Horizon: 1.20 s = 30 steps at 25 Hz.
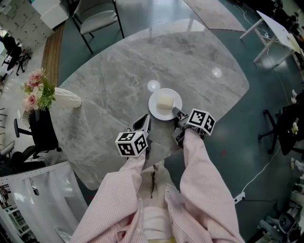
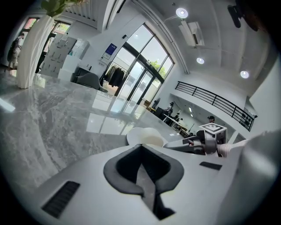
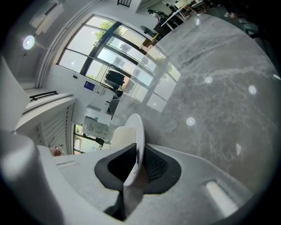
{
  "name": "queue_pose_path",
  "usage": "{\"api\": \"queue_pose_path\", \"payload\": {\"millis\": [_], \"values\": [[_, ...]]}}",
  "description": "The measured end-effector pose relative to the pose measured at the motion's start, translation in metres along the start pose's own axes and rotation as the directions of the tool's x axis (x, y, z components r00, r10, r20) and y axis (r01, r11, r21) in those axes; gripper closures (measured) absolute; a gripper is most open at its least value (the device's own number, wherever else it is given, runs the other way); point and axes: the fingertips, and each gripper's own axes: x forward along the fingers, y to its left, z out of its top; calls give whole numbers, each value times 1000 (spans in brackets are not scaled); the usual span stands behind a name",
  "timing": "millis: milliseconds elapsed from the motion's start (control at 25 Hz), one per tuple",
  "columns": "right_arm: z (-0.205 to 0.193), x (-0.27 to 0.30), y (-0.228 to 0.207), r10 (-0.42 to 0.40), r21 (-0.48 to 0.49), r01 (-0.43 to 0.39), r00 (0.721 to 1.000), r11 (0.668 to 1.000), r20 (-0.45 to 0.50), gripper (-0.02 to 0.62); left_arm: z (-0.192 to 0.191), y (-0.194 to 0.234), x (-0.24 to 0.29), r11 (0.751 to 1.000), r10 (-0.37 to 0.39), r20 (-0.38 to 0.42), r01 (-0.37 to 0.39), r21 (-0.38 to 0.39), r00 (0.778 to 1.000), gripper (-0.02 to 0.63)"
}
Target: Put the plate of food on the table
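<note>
- Grey marble desk [image 1: 109, 95] filled the view, with a chair [image 1: 97, 19] at its far edge and a white vase [image 1: 66, 97] of pink flowers off to the left.
- White plate [image 1: 154, 110] was near the middle, a pale block of food [image 1: 164, 101] on it.
- Right gripper [image 1: 176, 113] clamped the plate's near rim.
- Left gripper [image 1: 145, 122] hung just beside the plate, jaws together and empty.

light: bright, ceiling spots [image 2: 181, 12] | glare: tabletop [image 1: 153, 86] | edges: fisheye-dark, perhaps blurred
</note>
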Motion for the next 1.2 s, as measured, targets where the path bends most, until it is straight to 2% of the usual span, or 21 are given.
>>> {"api": "queue_pose_path", "payload": {"millis": [120, 320, 560, 680, 1000, 1200], "values": [[-1, 1, 0, -45, -96, 44, 999, 994, -9, 551, -1, 0, -1, 1000, -1, -5, 1, 1, 1000, 611], [-4, 0, 0, -110, -239, 101, 994, 966, -25, 520, -3, 0, -3, 1000, -1, -11, 1, 9, 1000, 611], [-10, -3, -1, -194, -417, 164, 981, 894, -31, 460, -4, -1, -7, 1000, -3, -11, 3, 12, 1000, 611], [-8, -7, -4, -225, -448, 198, 974, 872, -9, 442, -4, -2, -8, 1000, -8, -9, 8, 13, 1000, 611], [-4, -17, -6, -229, -450, 217, 973, 867, 26, 436, -2, -6, -11, 999, -22, -5, 22, 31, 1000, 611], [-2, -28, -1, -229, -490, 224, 972, 843, 50, 441, 3, -13, -20, 998, -38, 12, 38, 47, 999, 611]]}}
